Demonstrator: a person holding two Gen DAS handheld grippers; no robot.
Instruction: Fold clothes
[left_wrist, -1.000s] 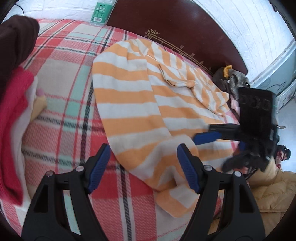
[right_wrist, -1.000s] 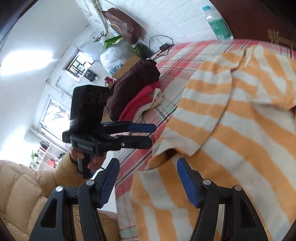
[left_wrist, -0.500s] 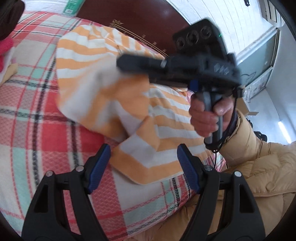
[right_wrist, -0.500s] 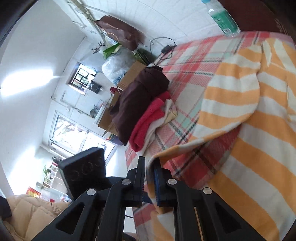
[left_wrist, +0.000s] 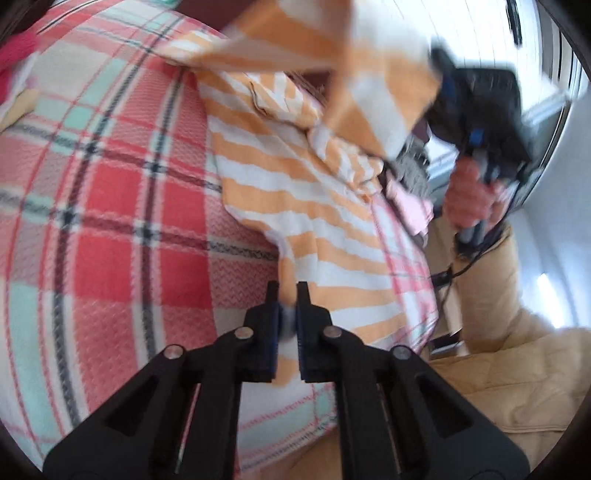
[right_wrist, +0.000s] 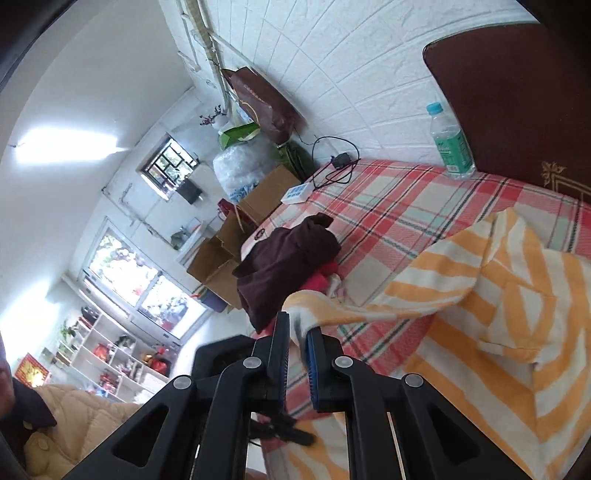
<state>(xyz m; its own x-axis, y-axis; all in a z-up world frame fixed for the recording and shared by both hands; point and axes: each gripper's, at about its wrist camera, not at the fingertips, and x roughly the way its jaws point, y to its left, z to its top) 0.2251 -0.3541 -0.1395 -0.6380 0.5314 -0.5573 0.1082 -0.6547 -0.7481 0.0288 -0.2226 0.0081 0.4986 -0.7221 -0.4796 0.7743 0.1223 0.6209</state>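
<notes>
The left gripper (left_wrist: 283, 295) has just been closing, and its blue pads (left_wrist: 272, 339) now pinch the near hem of the orange-and-white striped garment (left_wrist: 295, 192), low against the plaid bedcover (left_wrist: 110, 221). The right gripper (right_wrist: 295, 332) is also shut on an edge of the same garment (right_wrist: 461, 295) and holds it lifted above the bed; in the left wrist view this raised part hangs blurred at the far right.

The garment looks light and very soft, so I judge it will sag and slide between two grips. Hems and corners are the best places to hold it.

One second ago both grippers stood wide over the flat cloth. Half a second ago the right one had already closed on its edge, while the left was open.
</notes>
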